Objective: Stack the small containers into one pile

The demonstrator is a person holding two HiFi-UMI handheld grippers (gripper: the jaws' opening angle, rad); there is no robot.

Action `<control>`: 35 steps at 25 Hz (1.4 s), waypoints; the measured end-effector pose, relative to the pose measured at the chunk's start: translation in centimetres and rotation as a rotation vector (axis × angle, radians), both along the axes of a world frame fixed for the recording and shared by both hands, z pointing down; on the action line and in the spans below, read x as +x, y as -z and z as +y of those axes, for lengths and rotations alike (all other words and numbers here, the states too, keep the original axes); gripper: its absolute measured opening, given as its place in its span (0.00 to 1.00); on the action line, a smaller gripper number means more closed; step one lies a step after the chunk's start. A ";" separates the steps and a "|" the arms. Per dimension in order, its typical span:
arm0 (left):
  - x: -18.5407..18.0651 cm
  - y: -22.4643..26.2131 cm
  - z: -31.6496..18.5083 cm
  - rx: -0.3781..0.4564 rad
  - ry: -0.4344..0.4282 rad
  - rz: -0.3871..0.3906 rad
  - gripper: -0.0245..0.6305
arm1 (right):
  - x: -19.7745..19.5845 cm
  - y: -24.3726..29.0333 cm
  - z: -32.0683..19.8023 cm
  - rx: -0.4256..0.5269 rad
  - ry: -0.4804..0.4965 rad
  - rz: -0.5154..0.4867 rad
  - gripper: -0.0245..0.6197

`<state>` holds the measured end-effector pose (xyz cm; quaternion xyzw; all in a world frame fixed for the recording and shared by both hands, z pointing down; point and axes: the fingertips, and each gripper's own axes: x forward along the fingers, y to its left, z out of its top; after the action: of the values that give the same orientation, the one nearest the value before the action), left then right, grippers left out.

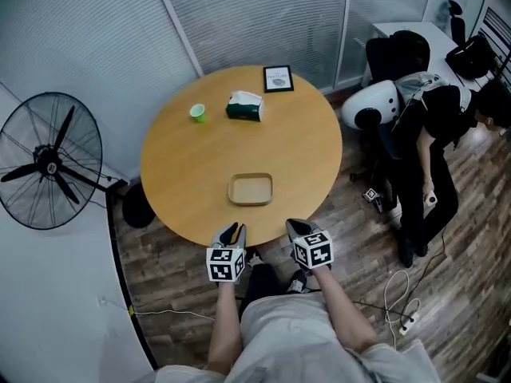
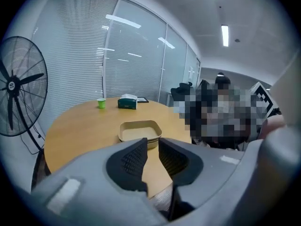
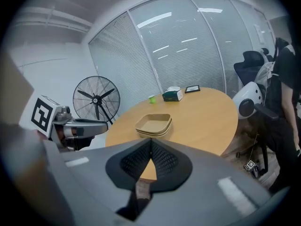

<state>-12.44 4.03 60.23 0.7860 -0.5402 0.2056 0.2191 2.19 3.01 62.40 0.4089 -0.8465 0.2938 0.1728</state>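
Note:
The beige shallow containers point(image 1: 251, 189) sit nested in one pile near the front of the round wooden table point(image 1: 184, 166). The same pile point(image 2: 139, 132) lies just beyond my left jaws, and in the right gripper view the pile point(image 3: 154, 125) shows at least two layered rims. My left gripper point(image 1: 232, 231) hangs at the table's near edge, its jaws a narrow gap apart and empty point(image 2: 151, 145). Beside it, my right gripper point(image 1: 299, 227) has its tips touching with nothing between them point(image 3: 150, 141). Both grippers are short of the pile.
At the far side of the table stand a green cup point(image 1: 197, 112), a green tissue box point(image 1: 244, 106) and a small framed card point(image 1: 278, 78). A standing fan point(image 1: 49, 162) is on the left. On the right are a person point(image 1: 435, 158), office chairs and floor cables.

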 end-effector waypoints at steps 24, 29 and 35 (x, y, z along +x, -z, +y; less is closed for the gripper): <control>-0.7 0.5 1.7 0.024 -0.005 0.038 0.05 | -2.4 -0.7 1.3 -0.006 0.054 -0.009 0.04; -0.4 0.6 2.0 0.032 -0.008 0.046 0.05 | -2.8 -0.4 1.5 0.003 0.081 -0.021 0.04; 0.0 0.5 2.0 0.034 0.000 0.051 0.05 | -2.5 -0.5 1.7 0.006 0.102 -0.002 0.04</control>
<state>-12.44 6.02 59.68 0.7948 -0.5378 0.1762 0.2193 -0.29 4.66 62.89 0.3656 -0.8673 0.2825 0.1854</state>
